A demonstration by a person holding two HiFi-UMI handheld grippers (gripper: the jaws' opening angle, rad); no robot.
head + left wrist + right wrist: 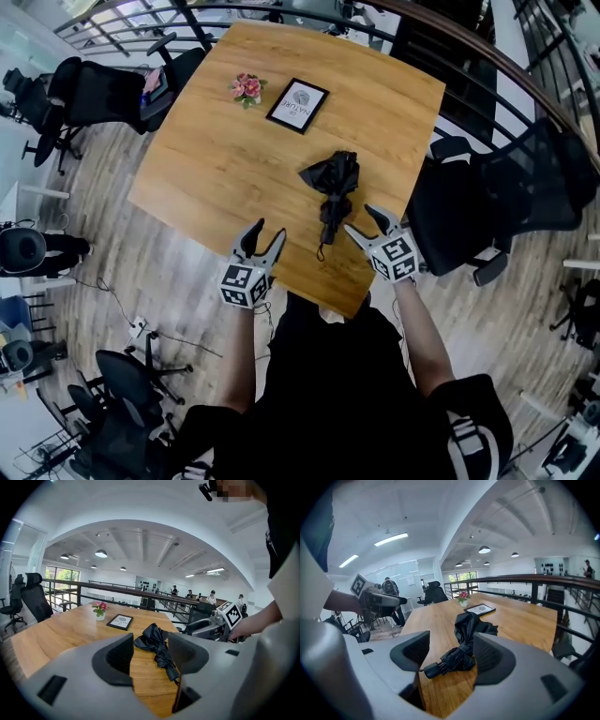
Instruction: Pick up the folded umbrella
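A black folded umbrella (334, 190) lies on the wooden table (216, 159), handle end toward the near edge. My left gripper (261, 237) hovers open at the near edge, left of the handle, with nothing between its jaws. My right gripper (370, 220) stands open just right of the handle, also empty. In the left gripper view the umbrella (158, 648) lies ahead between the jaws, with the right gripper (220, 623) beyond it. In the right gripper view the umbrella (464, 644) lies close ahead, handle toward the left jaw.
A small pot of pink flowers (247, 89) and a black-framed card (297, 105) sit at the table's far side. Black office chairs (487, 202) stand to the right and at the far left (94, 94). A railing (487, 56) curves behind the table.
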